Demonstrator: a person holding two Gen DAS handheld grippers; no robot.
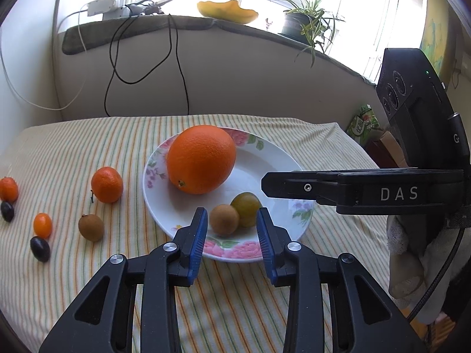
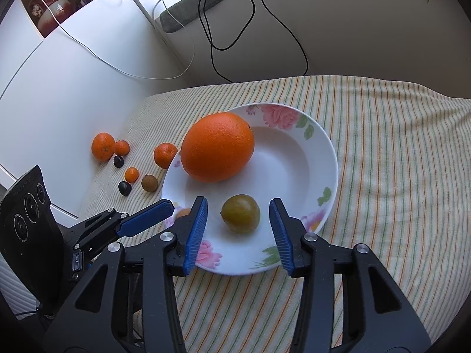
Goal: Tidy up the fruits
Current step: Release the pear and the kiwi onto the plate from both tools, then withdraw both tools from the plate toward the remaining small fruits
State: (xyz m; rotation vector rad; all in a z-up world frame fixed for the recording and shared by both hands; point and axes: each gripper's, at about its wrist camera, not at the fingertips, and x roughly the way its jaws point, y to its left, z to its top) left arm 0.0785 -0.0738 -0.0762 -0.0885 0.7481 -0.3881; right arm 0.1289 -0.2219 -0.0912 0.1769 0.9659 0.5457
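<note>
The only clear writing is "DAS" in pale letters on the side of the right claw (image 1: pixel 266 183) as the left wrist view shows it; a green packet (image 1: pixel 363 125) beyond the table edge carries print too small to read. A floral-rimmed white plate (image 2: pixel 326 153) sits on the striped tablecloth (image 2: pixel 397 153) and holds three fruits: one large orange (image 2: pixel 217 146), one greenish-yellow round fruit (image 2: pixel 240 213) and one brown longan (image 1: pixel 224 219) touching it. The left claw (image 1: pixel 231 223) stands open, its blue pads either side of the longan with clear gaps. The right claw (image 2: pixel 238 219) is also open, pads well clear of the greenish fruit between them. Off the plate, to its left on the cloth, the right wrist view shows seven more: two mandarins (image 2: pixel 103 146) (image 2: pixel 165 155), two smaller kumquats (image 2: pixel 122 148) (image 2: pixel 131 174), two dark grapes (image 2: pixel 118 161) (image 2: pixel 124 188) and one further longan (image 2: pixel 149 183). On the windowsill stand one potted spider plant (image 1: pixel 306 22) and one yellow-orange dish (image 1: pixel 228 11).
</note>
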